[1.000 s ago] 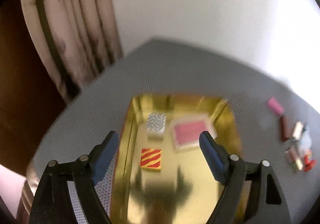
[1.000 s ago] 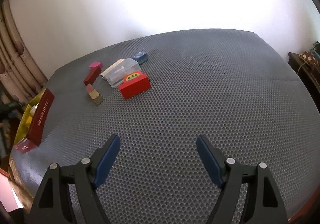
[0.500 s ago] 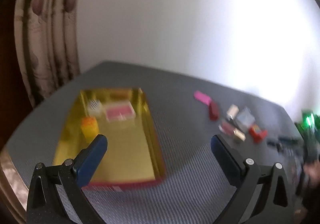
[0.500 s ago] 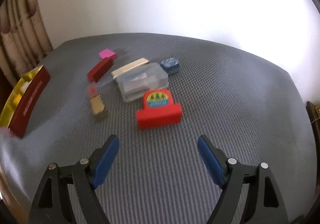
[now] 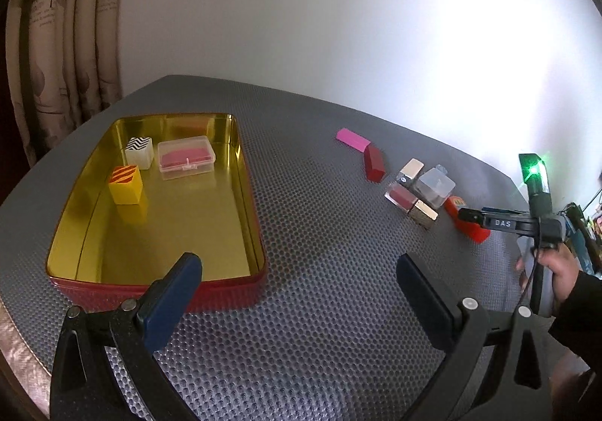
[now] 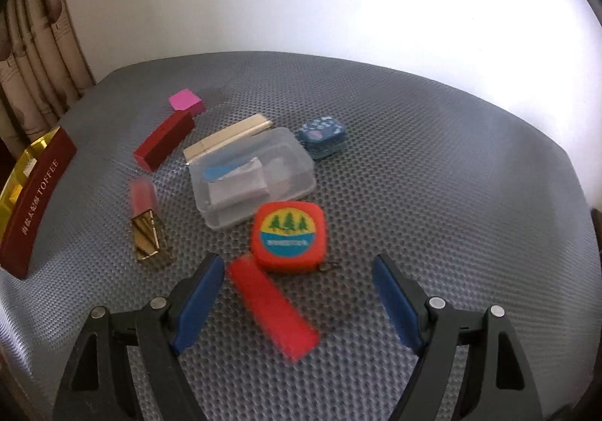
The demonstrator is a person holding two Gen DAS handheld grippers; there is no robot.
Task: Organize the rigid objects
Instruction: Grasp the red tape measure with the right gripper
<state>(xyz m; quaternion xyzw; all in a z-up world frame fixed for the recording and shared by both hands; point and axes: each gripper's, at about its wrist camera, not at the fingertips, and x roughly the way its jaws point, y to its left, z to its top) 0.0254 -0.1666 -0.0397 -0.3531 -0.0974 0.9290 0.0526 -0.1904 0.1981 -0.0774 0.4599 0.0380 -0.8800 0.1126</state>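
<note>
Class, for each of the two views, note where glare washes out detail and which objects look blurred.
Left wrist view: glare bleaches the wall at right; the gold tin mirrors its contents. Right wrist view: the wall blows out at upper right; the red bar between the fingers and the lipstick look smeared.

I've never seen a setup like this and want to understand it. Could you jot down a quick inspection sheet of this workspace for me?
Surface: grey dotted mat covers the table.
Job's things: gold-lined tin holds a striped yellow box, a zigzag white box and a clear case with pink inside. Loose on the mat: pink block, dark red bar, clear plastic box, blue patterned box, round-cornered red tape measure, bright red bar.
Clutter: nothing seen.
Tools: left tool open and empty; right tool open, astride the bright red bar, not gripping it.
Cables: nothing seen on the mat.
Surroundings: white wall, patterned curtain.
</note>
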